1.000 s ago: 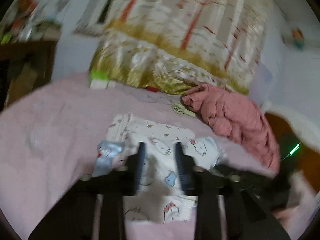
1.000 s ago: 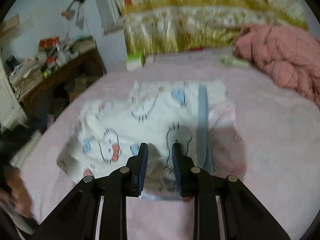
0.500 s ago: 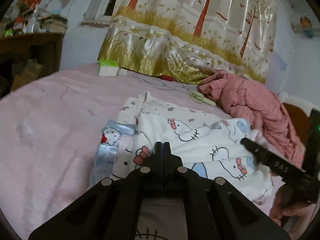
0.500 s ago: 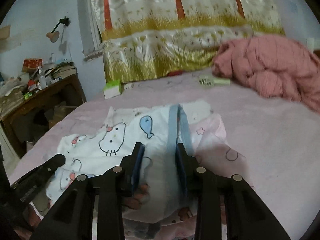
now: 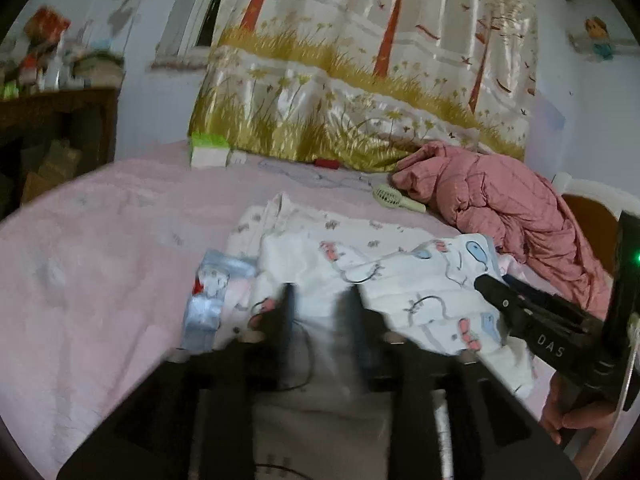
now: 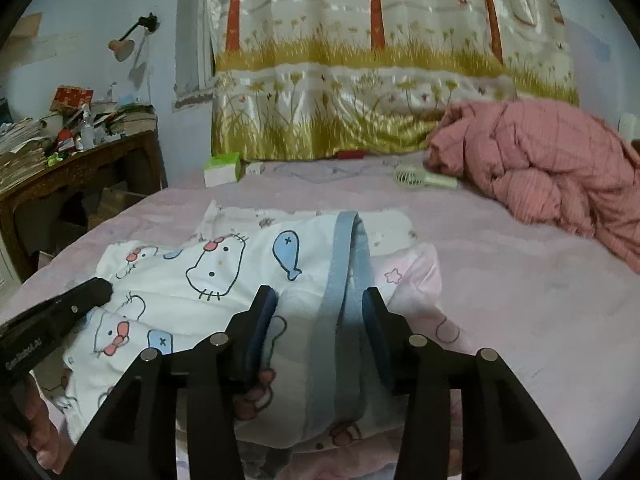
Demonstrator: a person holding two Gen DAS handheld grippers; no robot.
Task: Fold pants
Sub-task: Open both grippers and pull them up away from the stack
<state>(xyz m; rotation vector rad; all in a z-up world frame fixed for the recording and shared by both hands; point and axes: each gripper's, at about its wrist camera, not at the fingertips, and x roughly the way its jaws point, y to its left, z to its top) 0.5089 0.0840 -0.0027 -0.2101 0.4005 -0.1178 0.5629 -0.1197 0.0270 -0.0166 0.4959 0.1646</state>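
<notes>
On the pink bed (image 6: 520, 288), near its front edge, the pants (image 6: 224, 272) lie doubled over, white cloth with cat and fish prints, the blue waistband (image 6: 344, 280) running away from the camera as a raised strip at the right side of the pile. Both grippers sit low at the near edge of the cloth, probably because a fold has just been laid there and is being let go. The right gripper (image 6: 320, 312) straddles the waistband with its jaws opening; the band lies between the pads, but they stand clear of it on either side and nothing is gripped. The left gripper (image 5: 320, 312) is blurred, its jaws also opening over the white cloth, with fabric lying between the fingers but, as far as the blur allows, not pinched. In the left view the right gripper comes in from the right, a hand (image 5: 568, 412) on its handle. Open bedding lies to the left of the pants and beyond them, giving room for another fold. A brush (image 6: 424, 178), a green box (image 6: 222, 168) and a red quilt (image 6: 552, 168) sit well apart at the far side. The near hem of the pants is hidden under the grippers.
</notes>
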